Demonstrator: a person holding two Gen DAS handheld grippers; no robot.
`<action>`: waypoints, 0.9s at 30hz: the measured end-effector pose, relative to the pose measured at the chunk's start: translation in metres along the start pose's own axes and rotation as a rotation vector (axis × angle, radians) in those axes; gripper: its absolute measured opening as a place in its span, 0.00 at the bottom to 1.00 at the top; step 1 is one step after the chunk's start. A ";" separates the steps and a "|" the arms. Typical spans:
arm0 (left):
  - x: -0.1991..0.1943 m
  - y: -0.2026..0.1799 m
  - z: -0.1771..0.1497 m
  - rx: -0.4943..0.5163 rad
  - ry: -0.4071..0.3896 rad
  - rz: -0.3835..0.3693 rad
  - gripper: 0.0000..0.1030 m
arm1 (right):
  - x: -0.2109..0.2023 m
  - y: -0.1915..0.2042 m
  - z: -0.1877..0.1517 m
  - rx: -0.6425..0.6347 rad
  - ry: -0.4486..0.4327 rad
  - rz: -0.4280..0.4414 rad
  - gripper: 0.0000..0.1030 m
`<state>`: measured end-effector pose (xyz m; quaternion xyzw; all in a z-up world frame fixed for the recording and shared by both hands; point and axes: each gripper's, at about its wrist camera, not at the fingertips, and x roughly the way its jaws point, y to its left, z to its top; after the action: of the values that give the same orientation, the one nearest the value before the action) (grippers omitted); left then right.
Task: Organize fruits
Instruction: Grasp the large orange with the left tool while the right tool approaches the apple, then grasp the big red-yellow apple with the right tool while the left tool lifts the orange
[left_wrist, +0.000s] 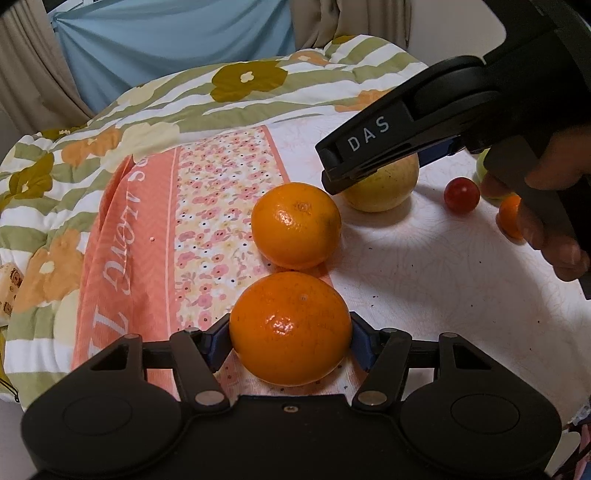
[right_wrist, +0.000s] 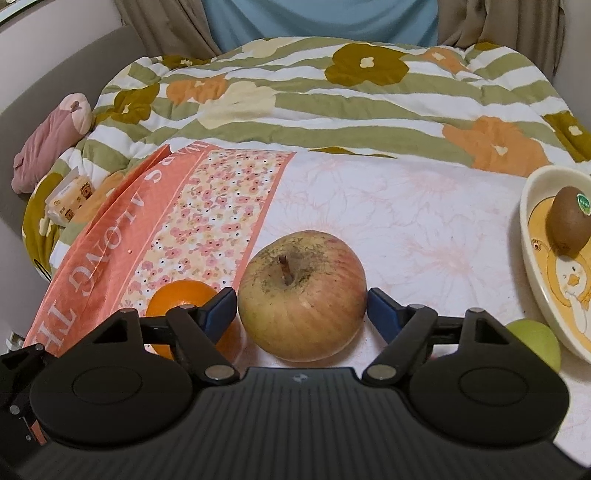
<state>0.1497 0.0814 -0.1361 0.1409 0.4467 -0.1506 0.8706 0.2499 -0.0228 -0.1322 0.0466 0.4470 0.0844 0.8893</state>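
Observation:
My left gripper (left_wrist: 290, 338) has its blue pads against both sides of a near orange (left_wrist: 290, 328) resting on the cloth. A second orange (left_wrist: 295, 225) lies just beyond it. My right gripper (right_wrist: 301, 306) straddles a yellow-red apple (right_wrist: 302, 293), stem up, with small gaps at both pads; it shows from the side in the left wrist view (left_wrist: 369, 162) over the apple (left_wrist: 384, 188). An orange (right_wrist: 181, 299) sits left of its left finger.
A cream bowl (right_wrist: 535, 280) holding a kiwi (right_wrist: 569, 225) stands at the right. A green fruit (right_wrist: 535, 341) lies below it. A cherry tomato (left_wrist: 461, 194) and a small orange (left_wrist: 509, 216) lie by the hand. A floral quilt (right_wrist: 332, 96) bunches behind.

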 end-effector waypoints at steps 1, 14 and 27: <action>0.000 0.000 0.000 0.002 0.000 0.001 0.65 | 0.001 0.000 0.000 0.002 0.002 0.000 0.89; -0.003 -0.002 -0.002 -0.006 0.003 0.002 0.65 | 0.007 -0.006 -0.002 0.020 0.008 0.033 0.87; -0.021 -0.008 0.006 -0.031 -0.005 0.025 0.65 | -0.018 -0.015 -0.003 0.015 -0.029 0.050 0.86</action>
<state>0.1397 0.0743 -0.1165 0.1326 0.4451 -0.1332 0.8755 0.2386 -0.0408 -0.1223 0.0656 0.4333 0.1023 0.8930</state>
